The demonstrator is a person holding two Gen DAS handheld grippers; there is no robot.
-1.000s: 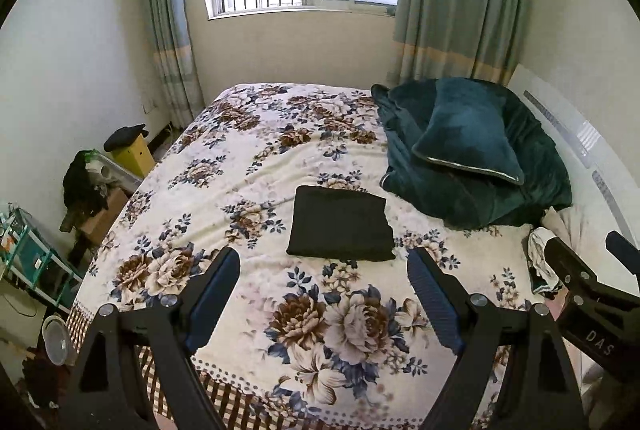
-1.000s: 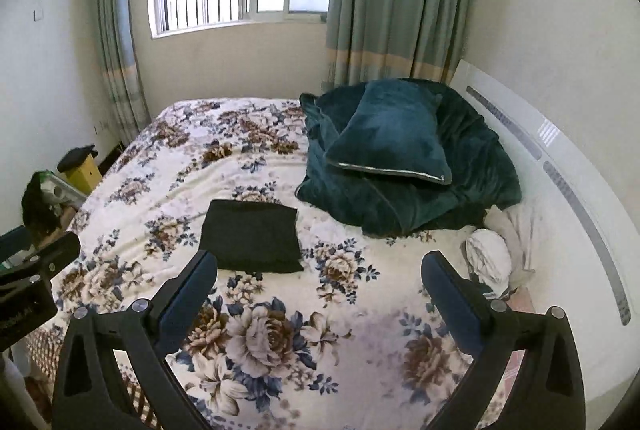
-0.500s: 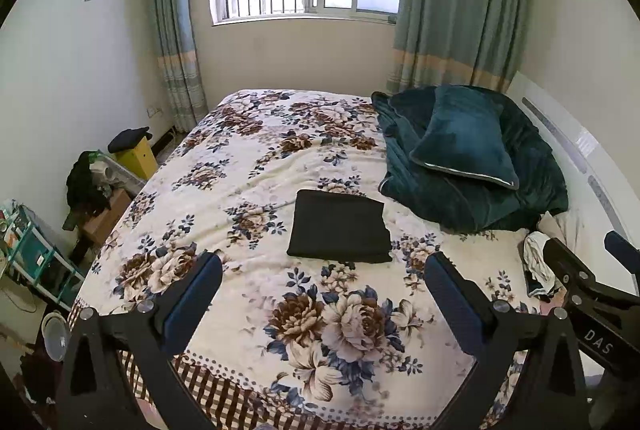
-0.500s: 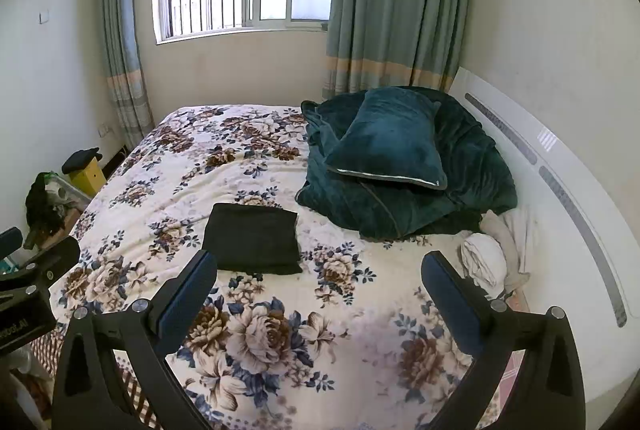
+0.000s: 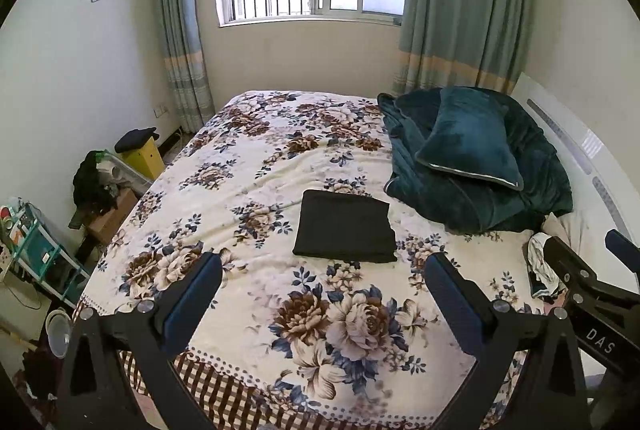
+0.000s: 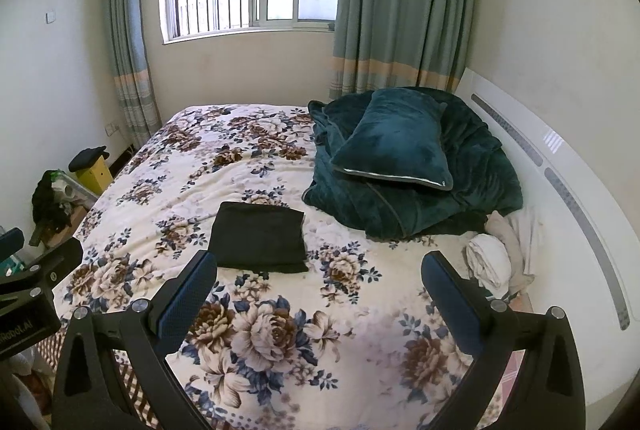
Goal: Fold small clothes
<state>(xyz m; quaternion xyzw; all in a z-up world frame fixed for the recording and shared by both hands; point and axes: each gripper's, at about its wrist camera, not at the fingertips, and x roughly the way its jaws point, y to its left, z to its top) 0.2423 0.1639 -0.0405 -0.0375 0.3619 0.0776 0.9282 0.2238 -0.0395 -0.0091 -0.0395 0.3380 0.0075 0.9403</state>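
Wide bed (image 5: 256,330) under a cream plush floral coverlet, brown-and-white check showing along the near hem. Heaped teal velvety blanket (image 5: 424,181) toward the headboard side, with a plump rectangular teal pillow (image 5: 472,145) tilted on top, pale piping along its lower edge. Folded black garment (image 5: 345,226) lying flat mid-bed, a neat matte rectangle, just beside the blanket heap and well apart from both grippers. Left gripper (image 5: 322,288) held above the near edge of the bed, jaws spread wide with nothing between them, blue textured pads on black frames. Right gripper (image 6: 320,282) likewise, jaws wide apart and empty. From the left wrist view: green shelf cart (image 5: 40,250) with small clutter at the bedside, the right gripper entering at the right edge, and only a sliver of crumpled white cloth (image 5: 540,266). From the right wrist view: that white cloth (image 6: 490,262) seen fully as a soft rolled bundle against the smooth white headboard (image 6: 560,181), plus the left gripper at the left edge. In both: yellow box (image 6: 94,173) topped by a dark item beside the bed.
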